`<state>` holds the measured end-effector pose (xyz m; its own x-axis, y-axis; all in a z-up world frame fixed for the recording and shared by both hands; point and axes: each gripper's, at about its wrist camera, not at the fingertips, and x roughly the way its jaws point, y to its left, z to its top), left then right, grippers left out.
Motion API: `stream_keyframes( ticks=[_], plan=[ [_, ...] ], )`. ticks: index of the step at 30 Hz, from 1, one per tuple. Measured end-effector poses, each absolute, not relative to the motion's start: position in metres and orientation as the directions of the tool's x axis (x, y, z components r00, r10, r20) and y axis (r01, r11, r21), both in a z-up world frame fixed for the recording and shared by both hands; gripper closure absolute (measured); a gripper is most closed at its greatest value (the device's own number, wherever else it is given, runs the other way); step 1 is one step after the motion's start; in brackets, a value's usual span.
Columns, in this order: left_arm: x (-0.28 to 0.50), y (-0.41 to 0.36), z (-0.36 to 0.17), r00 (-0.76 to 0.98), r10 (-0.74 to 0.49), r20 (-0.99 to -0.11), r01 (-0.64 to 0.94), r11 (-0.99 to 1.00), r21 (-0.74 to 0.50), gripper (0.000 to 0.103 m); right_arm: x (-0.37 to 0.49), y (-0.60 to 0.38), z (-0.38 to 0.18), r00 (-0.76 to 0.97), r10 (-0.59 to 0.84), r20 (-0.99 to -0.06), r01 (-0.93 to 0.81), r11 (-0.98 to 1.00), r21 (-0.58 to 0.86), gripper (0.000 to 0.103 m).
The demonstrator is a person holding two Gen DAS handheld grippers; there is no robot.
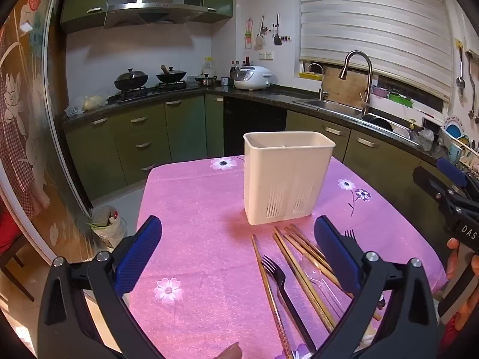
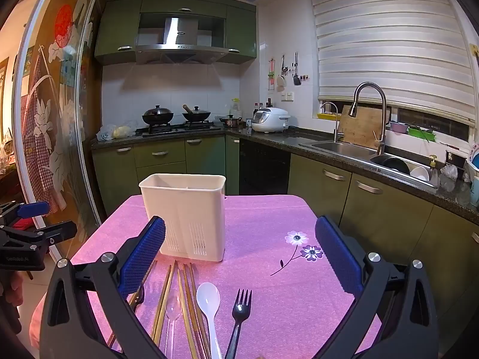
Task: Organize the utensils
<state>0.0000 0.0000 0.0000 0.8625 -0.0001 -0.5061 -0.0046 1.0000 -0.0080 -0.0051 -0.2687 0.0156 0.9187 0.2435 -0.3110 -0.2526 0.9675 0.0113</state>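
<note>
Both grippers are right up front here, each one spread wide with nothing between the blue pads. Left gripper (image 1: 238, 249) hangs over the near left part of the pink flowered tablecloth (image 1: 194, 209), tilted down a bit, and the right gripper (image 2: 239, 251) sits above the near right side, also gaping and holding nothing.

Utensils are all loose on the cloth at the near edge, just in front of the holder. From the right wrist view you get, left to right: a bunch of wooden chopsticks (image 2: 163, 296) fanned out, a clear plastic spoon (image 2: 173, 314) lying among them, a white plastic spoon (image 2: 208, 302), then a black plastic fork (image 2: 239, 314) with tines pointing away. From the left wrist view there's a second black fork (image 1: 277, 278) lying between chopsticks, and one more set of black tines peeks out behind the right finger.

White plastic utensil holder (image 1: 287, 176) stands upright farther back, about mid table, slotted vents near its base and a divider inside. Can't see anything sticking out of it.

Behind the table is a green-cabinet kitchen: two woks (image 2: 157, 114) on the stove at far left, a rice cooker (image 2: 270, 120) in the corner, sink with tall faucet (image 2: 366, 113) on the right.
</note>
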Motion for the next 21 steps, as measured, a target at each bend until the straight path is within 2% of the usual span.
stream_keyframes(
  ticks=[21],
  plan=[
    [0.0001,-0.0002,0.0002,0.864,-0.003,-0.504,-0.003,1.000,-0.012,0.006,-0.0044,-0.2664,0.0128,0.917,0.244,-0.315,-0.255,0.967,0.008,0.004]
  ],
)
